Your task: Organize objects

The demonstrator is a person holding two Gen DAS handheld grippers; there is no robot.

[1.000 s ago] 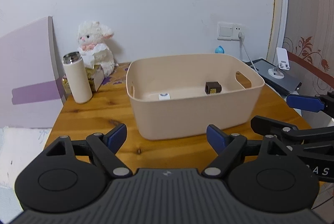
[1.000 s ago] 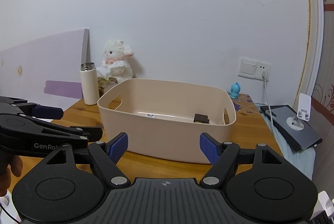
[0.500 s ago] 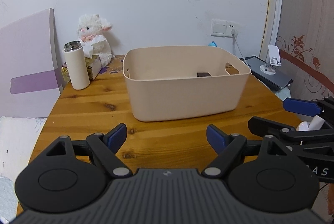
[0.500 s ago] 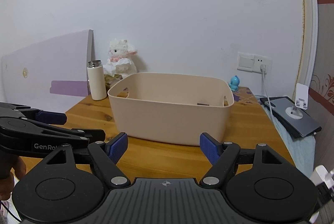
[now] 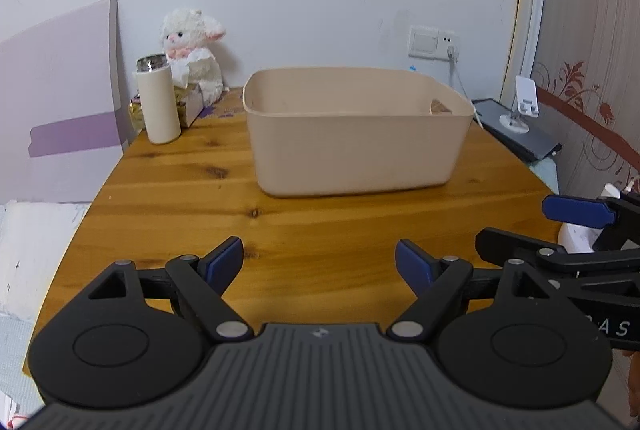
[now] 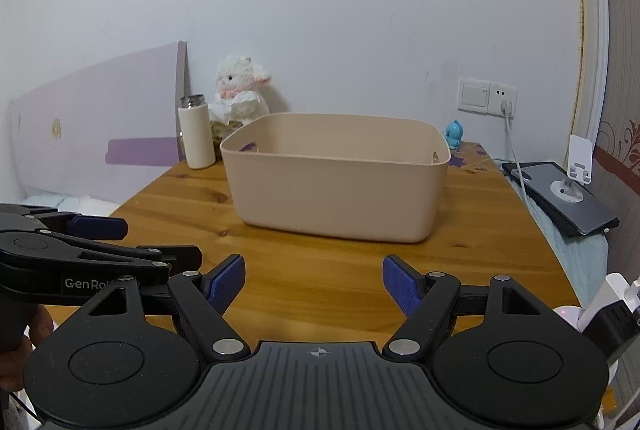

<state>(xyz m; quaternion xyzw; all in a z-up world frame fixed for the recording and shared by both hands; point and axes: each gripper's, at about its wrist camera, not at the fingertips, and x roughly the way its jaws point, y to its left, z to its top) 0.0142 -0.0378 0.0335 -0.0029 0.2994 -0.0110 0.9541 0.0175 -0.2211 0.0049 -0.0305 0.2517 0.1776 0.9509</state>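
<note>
A beige plastic bin (image 5: pixel 356 133) stands on the wooden table (image 5: pixel 280 230); it also shows in the right wrist view (image 6: pixel 336 177). Its inside is hidden from this low angle. My left gripper (image 5: pixel 319 262) is open and empty, low over the table's front edge, well short of the bin. My right gripper (image 6: pixel 314 282) is open and empty, beside the left one, also short of the bin. The right gripper shows at the right edge of the left wrist view (image 5: pixel 576 230); the left gripper shows at the left of the right wrist view (image 6: pixel 96 246).
A white thermos (image 5: pixel 158 99) and a plush lamb (image 5: pixel 192 57) stand at the back left. A small blue figure (image 6: pixel 454 133) sits behind the bin. A tablet with a phone stand (image 6: pixel 560 189) lies to the right. A wall socket with a cable (image 6: pixel 486 95) is behind.
Both grippers have pulled back and dropped lower. The bin looks farther away and its contents have gone out of sight. Both stayed open.
</note>
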